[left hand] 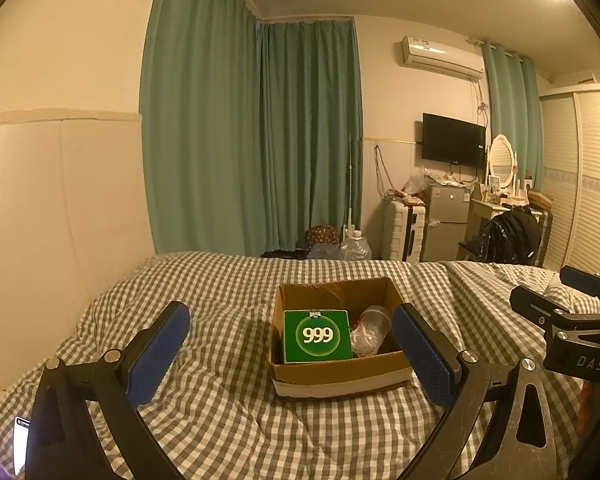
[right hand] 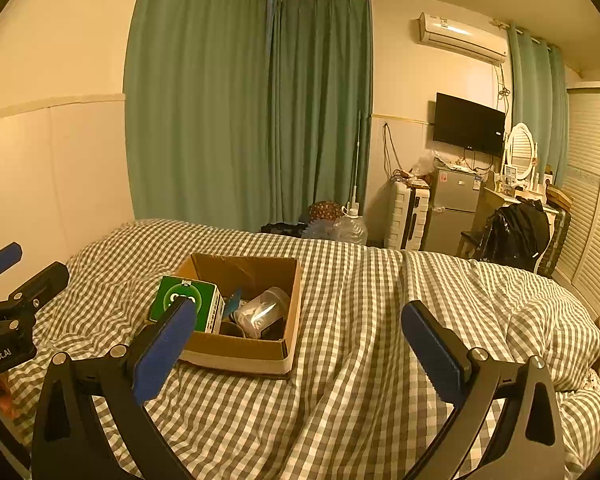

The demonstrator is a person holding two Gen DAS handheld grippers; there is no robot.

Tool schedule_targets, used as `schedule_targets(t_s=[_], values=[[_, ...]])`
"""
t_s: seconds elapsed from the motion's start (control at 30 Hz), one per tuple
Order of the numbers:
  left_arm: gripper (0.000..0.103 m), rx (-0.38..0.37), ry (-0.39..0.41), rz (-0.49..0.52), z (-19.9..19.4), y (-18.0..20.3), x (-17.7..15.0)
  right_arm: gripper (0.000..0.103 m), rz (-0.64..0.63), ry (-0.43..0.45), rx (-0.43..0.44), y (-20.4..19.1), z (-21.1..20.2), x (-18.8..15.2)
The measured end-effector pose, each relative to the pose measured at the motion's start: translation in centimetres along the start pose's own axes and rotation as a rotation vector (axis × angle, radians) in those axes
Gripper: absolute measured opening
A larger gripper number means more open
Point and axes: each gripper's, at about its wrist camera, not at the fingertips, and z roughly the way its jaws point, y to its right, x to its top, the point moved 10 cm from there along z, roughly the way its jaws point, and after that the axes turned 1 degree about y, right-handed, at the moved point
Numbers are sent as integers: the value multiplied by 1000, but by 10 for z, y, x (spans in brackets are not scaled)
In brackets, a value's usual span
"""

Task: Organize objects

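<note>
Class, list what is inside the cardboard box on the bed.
Inside the cardboard box: a green "999" box, a clear plastic jar and a blue item. Things beneath them are covered, unidentifiable.

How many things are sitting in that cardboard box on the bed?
3 I can make out in the cardboard box: a green "999" box on its left, a clear plastic jar on its right, and a small blue item between them. More may lie hidden underneath.
</note>
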Motion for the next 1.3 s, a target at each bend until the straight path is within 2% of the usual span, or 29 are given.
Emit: schedule_targets(t_s=[0.3,1.3], values=[[103,5,-22,-12,4,-2,-4,103,-8,-13,-6,0,1,-4],[103,16,-11,9,4,0,-10,103,-13,-21,-8,0,1,-6]])
